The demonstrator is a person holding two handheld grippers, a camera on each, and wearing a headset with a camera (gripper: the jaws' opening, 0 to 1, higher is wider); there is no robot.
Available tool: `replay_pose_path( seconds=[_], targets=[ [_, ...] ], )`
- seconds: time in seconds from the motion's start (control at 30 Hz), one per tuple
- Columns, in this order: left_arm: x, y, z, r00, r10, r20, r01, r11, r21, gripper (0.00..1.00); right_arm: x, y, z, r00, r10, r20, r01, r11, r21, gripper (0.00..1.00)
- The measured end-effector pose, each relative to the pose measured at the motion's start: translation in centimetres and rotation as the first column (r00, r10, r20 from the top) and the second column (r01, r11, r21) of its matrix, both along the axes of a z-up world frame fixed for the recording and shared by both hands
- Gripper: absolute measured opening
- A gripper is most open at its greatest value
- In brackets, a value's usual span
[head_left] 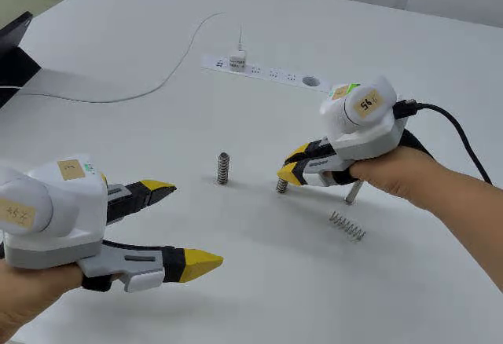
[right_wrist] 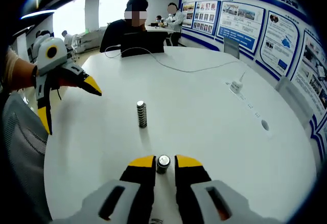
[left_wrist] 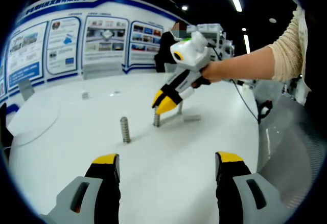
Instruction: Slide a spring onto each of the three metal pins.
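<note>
An upright pin wearing a spring (head_left: 223, 168) stands mid-table, also seen in the right gripper view (right_wrist: 141, 114). To its right, a second spring (head_left: 281, 185) sits on a pin. My right gripper (head_left: 291, 165) has its jaws closed on the top of that spring (right_wrist: 163, 163). A bare metal pin (head_left: 354, 192) stands just behind the right hand. A loose spring (head_left: 346, 225) lies flat on the white table (head_left: 259, 281). My left gripper (head_left: 185, 226) hovers open at the lower left, holding nothing and well away from the pins.
A white power strip (head_left: 259, 71) with a plug (head_left: 238, 60) and a thin cable lies across the far table. A dark object (head_left: 12, 53) sits at the left edge. People sit at the table's far side (right_wrist: 134, 27).
</note>
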State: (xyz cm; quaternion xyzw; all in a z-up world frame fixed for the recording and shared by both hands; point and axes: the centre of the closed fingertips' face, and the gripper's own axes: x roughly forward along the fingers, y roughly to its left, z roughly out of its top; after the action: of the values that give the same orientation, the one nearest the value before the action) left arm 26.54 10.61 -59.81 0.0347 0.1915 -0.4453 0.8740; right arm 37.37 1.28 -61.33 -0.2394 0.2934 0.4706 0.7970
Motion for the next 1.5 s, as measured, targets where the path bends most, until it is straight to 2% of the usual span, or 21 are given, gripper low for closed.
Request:
replay_pose_path(
  seconds=[0.8,1.13,1.5],
  targets=[
    [0.2,-0.6,0.4,1.0,-0.013,0.009,0.013,1.0,0.005,0.78,-1.0,-3.2,0.7,0.997,-0.081,0.014,0.081,0.996,0.039,0.19],
    [0.4,-0.6,0.5,1.0,-0.016,0.012,0.016,1.0,0.006,0.78,-2.0,-4.5,0.9,0.994,-0.11,0.019,0.108,0.992,0.057,0.2],
    [0.4,-0.8,0.4,1.0,-0.02,0.008,0.02,1.0,0.008,0.78,-3.6,-6.4,0.3,0.99,-0.141,0.012,0.14,0.988,0.062,0.2]
  ],
)
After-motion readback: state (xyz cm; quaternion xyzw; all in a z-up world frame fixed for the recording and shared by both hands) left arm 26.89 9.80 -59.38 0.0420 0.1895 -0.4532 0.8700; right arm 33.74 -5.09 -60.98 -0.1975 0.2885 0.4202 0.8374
